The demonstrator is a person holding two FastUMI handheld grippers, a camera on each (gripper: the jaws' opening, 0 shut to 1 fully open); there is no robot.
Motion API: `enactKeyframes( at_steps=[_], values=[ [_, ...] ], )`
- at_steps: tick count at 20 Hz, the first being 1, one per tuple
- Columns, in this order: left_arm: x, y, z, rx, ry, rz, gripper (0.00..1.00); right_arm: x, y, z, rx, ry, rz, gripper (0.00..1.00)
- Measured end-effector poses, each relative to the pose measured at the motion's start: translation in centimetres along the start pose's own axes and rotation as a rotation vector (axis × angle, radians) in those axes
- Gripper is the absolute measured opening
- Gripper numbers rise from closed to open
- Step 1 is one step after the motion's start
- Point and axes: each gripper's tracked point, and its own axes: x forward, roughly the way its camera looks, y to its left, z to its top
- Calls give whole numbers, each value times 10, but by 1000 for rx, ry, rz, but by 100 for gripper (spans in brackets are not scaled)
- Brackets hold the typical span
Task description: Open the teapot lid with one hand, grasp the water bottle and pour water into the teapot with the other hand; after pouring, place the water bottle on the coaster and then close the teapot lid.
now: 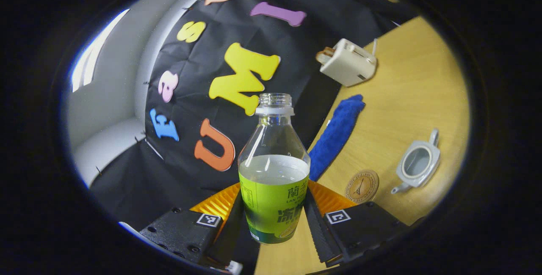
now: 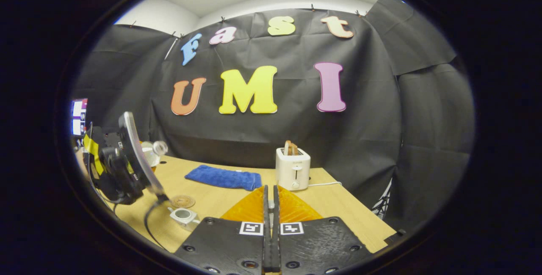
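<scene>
The left tongs gripped the water bottle, held aloft; the right tongs were closed and empty. The teapot stood lidless on the worktop. Pouring appeared next: bottle mouth over the opening.

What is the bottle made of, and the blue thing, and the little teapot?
The bottle looks like clear, shiny plastic: you see the water through it, and a green label wraps it. The blue thing looks like soft, fuzzy cloth, probably a towel, matte and slightly rumpled. The teapot seems to be glazed ceramic, pale grey and smooth, though coated metal is possible. The left tongs grip the bottle.
</scene>
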Motion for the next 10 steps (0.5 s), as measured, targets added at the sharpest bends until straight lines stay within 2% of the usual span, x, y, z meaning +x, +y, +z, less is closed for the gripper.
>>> enactKeyframes(
  at_steps=[1,2,5,7,10],
  values=[
    [3,-3,-3,-111,7,-20,78,0,1,0,-4,-1,1,0],
    [7,-8,-5,-216,23,-40,75,-1,1,-1,-3,2,2,0],
    [13,-12,-3,-492,33,-74,75,-5,6,4,8,-6,22,0],
    [22,-8,-2,-646,35,-63,76,-5,5,7,7,-12,20,0],
    [36,-20,4,-837,21,-100,77,-6,4,7,14,-15,19,0]
  ],
)
